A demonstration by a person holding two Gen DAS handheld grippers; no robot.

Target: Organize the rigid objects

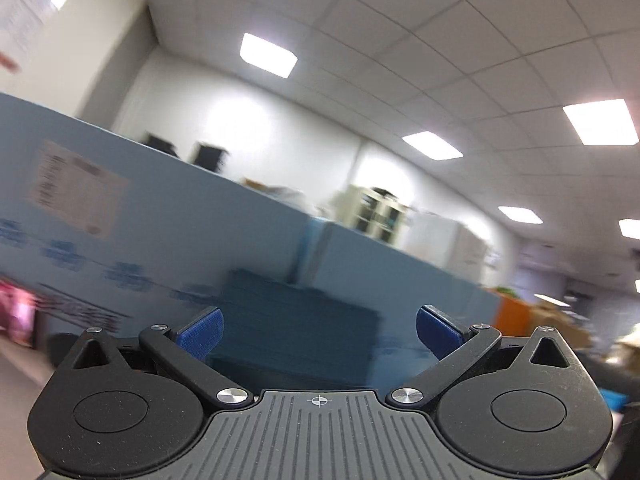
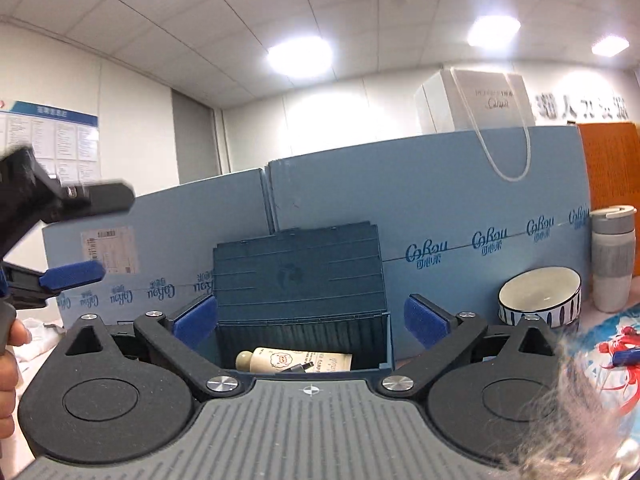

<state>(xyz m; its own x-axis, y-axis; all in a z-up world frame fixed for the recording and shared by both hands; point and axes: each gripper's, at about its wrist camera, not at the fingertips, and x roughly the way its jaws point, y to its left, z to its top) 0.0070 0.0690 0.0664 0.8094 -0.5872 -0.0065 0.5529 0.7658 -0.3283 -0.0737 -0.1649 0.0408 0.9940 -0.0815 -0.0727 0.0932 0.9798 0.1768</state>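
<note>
A dark blue storage box (image 2: 300,276) stands with its lid raised against a light-blue foam board. A cream bottle (image 2: 294,360) lies inside the box, beside a small dark object I cannot make out. My right gripper (image 2: 310,324) is open just in front of the box, with nothing between its blue pads. My left gripper (image 2: 108,234) shows from the side at the left edge, held by a hand (image 2: 10,360). In its own blurred view the left gripper (image 1: 319,332) is open and empty, facing the same box (image 1: 296,320).
A white bowl with blue stripes (image 2: 540,296) and a grey-and-white tumbler (image 2: 612,256) stand right of the box. A white paper bag (image 2: 480,96) sits on top of the foam board (image 2: 460,200). A furry grey thing (image 2: 580,400) is close at lower right, over a patterned cloth (image 2: 618,384).
</note>
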